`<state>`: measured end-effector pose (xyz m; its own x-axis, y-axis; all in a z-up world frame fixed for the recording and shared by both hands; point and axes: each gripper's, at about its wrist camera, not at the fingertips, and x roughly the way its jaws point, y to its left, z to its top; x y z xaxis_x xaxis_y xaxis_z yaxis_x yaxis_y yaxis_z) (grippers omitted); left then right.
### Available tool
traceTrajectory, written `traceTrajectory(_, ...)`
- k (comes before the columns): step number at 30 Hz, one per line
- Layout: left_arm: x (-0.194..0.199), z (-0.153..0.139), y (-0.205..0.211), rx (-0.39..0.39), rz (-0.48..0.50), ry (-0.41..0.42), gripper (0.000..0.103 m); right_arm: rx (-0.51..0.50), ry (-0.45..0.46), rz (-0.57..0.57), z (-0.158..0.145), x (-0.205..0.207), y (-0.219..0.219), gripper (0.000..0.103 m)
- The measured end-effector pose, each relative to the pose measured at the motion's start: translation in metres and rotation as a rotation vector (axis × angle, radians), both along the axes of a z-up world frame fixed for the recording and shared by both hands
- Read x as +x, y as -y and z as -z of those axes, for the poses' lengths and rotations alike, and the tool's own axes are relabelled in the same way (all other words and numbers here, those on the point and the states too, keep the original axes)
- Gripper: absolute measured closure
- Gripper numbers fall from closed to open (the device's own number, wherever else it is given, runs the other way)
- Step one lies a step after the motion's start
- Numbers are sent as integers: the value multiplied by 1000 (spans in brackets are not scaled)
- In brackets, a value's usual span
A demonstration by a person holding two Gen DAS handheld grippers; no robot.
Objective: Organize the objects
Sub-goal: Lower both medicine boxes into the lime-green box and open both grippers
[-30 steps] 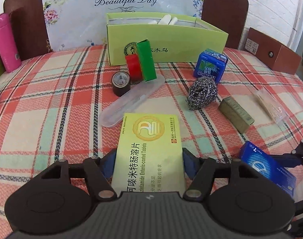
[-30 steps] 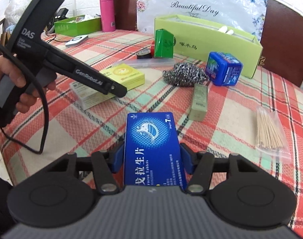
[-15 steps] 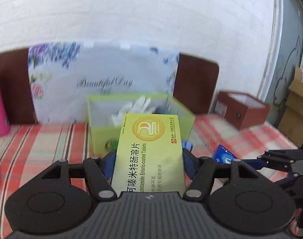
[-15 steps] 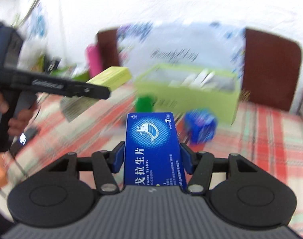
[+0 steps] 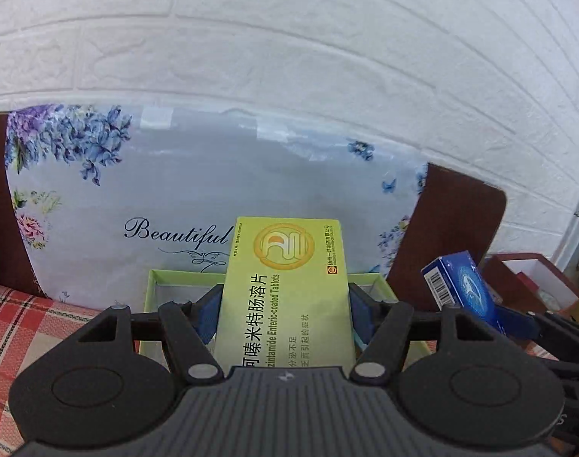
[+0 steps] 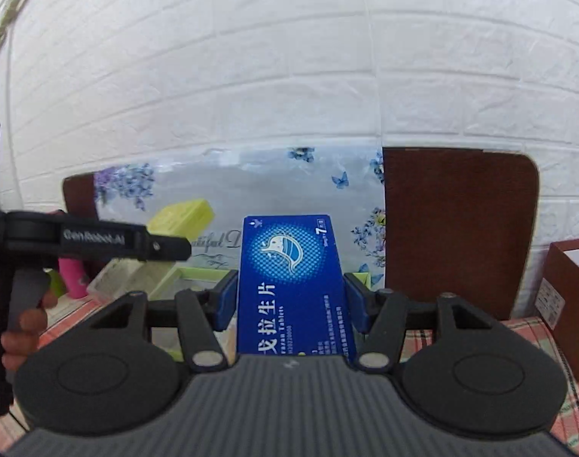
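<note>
The yellow-green tablet box is held flat, raised above the open green tray. The blue tablet box is likewise raised, just beside it.

Yellow box, top face: Chinese characters "阿嗪米特肠溶片" with the first character partly cut off; beneath them the partial Latin line "zintamide Enteric-coated Tablets". A round gold logo sits above the text. The smaller Chinese print beside the logo and below the name is too fine to read.

Blue box, top face: large white characters "拉生片", the leading character cut off; a partial Latin word ending "Tablets"; the numeral "7" at the upper right corner. In the left wrist view the blue box shows a barcode on its end.

Floral sheet: script "Beautiful", the rest hidden.

Left tongs, side: "GenRobot.AI".
</note>
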<state>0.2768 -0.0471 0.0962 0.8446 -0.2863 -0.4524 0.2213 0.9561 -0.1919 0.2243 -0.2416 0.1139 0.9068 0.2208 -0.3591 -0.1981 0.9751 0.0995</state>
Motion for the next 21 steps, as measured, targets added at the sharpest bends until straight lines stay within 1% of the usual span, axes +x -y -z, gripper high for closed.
traceTrajectory(1,11,5,1,5,-10,-16,34,-2,-5,3,5,10,-2,46)
traceTrajectory(5,33,19,1,26,-22,-40,34,-43,-11,23,29,41,-16,46)
traceTrajectory(8,46,33,-1,34,-28,-57,34,-76,-50,32,52,59,-25,46)
traceTrajectory(9,48,37,-2,30,-30,-51,31,-98,-75,21,61,67,-28,45)
traceTrajectory(10,49,41,-3,25,-32,-43,21,-128,-102,-4,69,73,-32,44)
traceTrajectory(11,50,44,-4,31,-39,-45,16,-163,-126,-29,76,75,-36,33)
traceTrajectory(12,49,45,-5,38,-48,-47,15,-191,-135,-33,81,75,-38,19)
traceTrajectory(14,44,46,-7,53,-42,-45,15,-216,-95,-17,81,68,-38,12)
traceTrajectory(17,35,42,-12,46,-51,-43,15,-198,-49,6,68,54,-32,2)
traceTrajectory(18,31,39,-12,39,-54,-49,15,-190,-39,12,61,49,-29,0)
traceTrajectory(21,11,25,-11,24,-54,-46,15,-172,-13,16,42,26,-21,0)
